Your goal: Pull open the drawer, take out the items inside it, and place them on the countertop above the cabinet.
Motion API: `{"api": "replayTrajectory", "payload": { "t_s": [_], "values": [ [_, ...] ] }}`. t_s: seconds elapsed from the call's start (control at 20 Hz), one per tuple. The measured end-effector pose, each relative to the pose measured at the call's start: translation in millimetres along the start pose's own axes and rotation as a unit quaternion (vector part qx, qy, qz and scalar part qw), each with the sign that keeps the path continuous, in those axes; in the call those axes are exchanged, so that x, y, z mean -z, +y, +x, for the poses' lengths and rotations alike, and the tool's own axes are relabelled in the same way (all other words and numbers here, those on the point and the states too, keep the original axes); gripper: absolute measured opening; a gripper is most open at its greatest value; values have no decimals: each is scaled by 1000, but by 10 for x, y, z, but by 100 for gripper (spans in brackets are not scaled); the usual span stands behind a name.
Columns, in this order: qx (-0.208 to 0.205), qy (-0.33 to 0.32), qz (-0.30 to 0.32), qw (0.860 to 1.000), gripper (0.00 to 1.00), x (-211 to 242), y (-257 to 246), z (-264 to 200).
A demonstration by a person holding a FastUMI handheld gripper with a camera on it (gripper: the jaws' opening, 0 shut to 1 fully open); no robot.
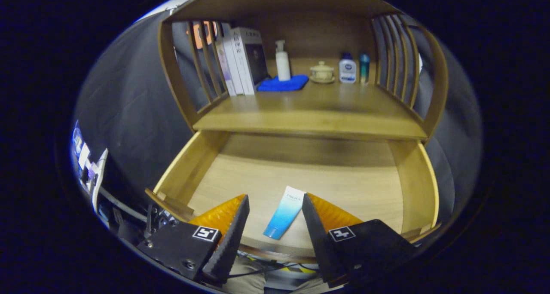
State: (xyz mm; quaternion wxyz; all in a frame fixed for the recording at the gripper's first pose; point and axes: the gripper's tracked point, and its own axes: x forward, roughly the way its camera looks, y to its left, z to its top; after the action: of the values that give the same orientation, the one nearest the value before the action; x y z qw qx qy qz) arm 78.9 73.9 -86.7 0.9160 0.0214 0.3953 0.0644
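I have the pale wooden drawer [206, 165] pulled open, so I judge I am at the take-out step. My claw [275, 203] hangs spread apart, gripping nothing, with the blue-and-white squeeze tube [284, 213] lying flat on the drawer floor between its fingers, nearer the right one. Next I should lower and close on it, then lift it to the wooden surface [318, 109] beyond. The drawer's near front corners are hidden behind the claw.

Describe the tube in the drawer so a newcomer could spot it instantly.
Start at the wooden cabinet, then drop to its pulled-open drawer below the countertop. On the drawer floor near the front lies a squeeze tube, seen between the open jaws of the gripper. It fades from white to blue and is the only item in the drawer.
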Motion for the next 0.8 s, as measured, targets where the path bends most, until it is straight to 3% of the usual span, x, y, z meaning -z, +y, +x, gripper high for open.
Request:
{"api": "replayTrajectory", "payload": {
  "t_s": [0.2,0.35,0.8],
  "values": [
    [-1,93,37,995,79,161,-15,248],
    [21,142,34,989,79,285,-57,447],
    [55,221,86,970,79,518,-155,674]
  ]
}}
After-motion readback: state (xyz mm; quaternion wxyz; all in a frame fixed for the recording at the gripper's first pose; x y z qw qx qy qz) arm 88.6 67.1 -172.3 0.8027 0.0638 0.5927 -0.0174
